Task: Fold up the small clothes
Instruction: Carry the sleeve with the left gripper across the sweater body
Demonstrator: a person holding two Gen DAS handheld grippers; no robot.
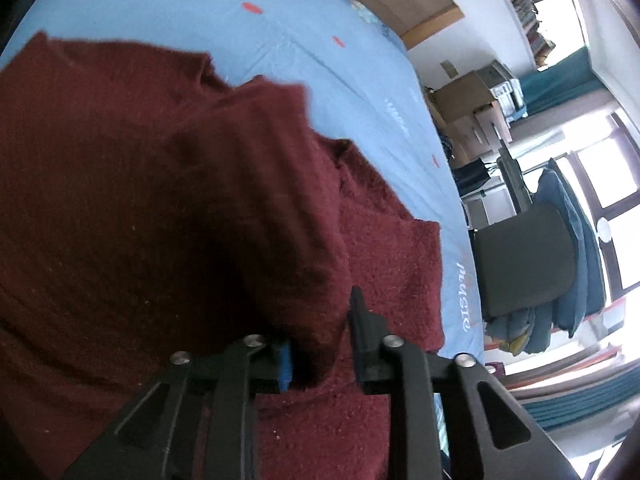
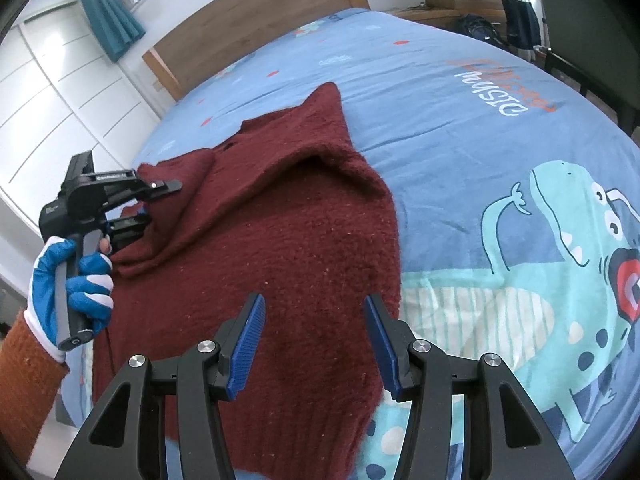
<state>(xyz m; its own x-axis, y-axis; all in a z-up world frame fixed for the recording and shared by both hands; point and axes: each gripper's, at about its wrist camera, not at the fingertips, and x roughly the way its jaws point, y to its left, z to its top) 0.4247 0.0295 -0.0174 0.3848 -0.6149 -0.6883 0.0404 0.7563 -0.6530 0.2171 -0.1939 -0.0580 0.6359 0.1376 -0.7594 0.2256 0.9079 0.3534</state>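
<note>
Lying rumpled, maroon knit sweater (image 2: pixel 280 248)

A blue bedsheet (image 2: pixel 460 128) fills the right wrist view, a teal dinosaur print (image 2: pixel 580 280) at three o'clock and white lettering (image 2: pixel 492 92) at one. Wooden headboard (image 2: pixel 256 12) at twelve, teal curtain (image 2: pixel 110 16) at eleven, white wardrobe doors (image 2: pixel 60 96) at ten. Left wrist view: cardboard boxes (image 1: pixel 468 112) at two o'clock, dark chair (image 1: pixel 524 260) at three.
</note>
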